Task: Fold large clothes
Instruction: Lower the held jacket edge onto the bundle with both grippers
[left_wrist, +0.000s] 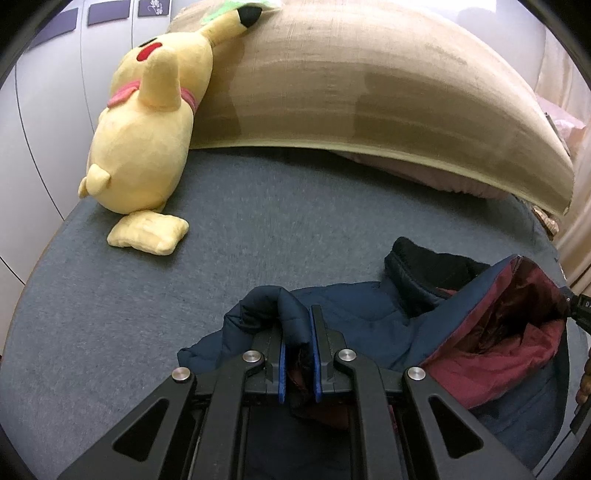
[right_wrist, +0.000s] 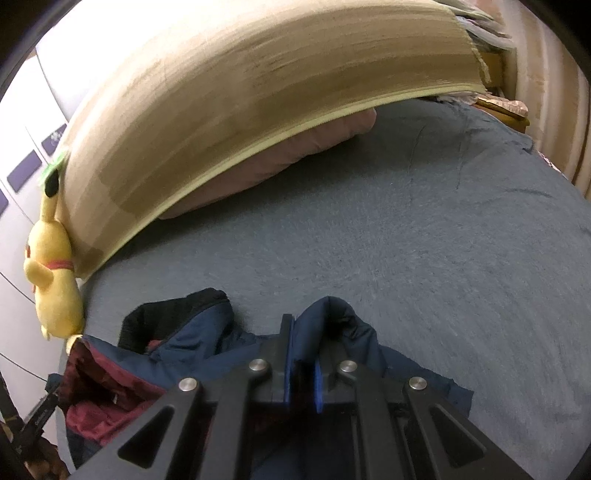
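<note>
Grey bed (left_wrist: 258, 221): jacket (left_wrist: 369, 314) pinched in both jaws.

A pinkish pillow (right_wrist: 295, 155) lies mostly hidden beneath the tan blanket (right_wrist: 258, 74).

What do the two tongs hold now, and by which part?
Both hold the navy jacket: the left tongs and the right tongs each pinch a bunched fold of its padded fabric.
</note>
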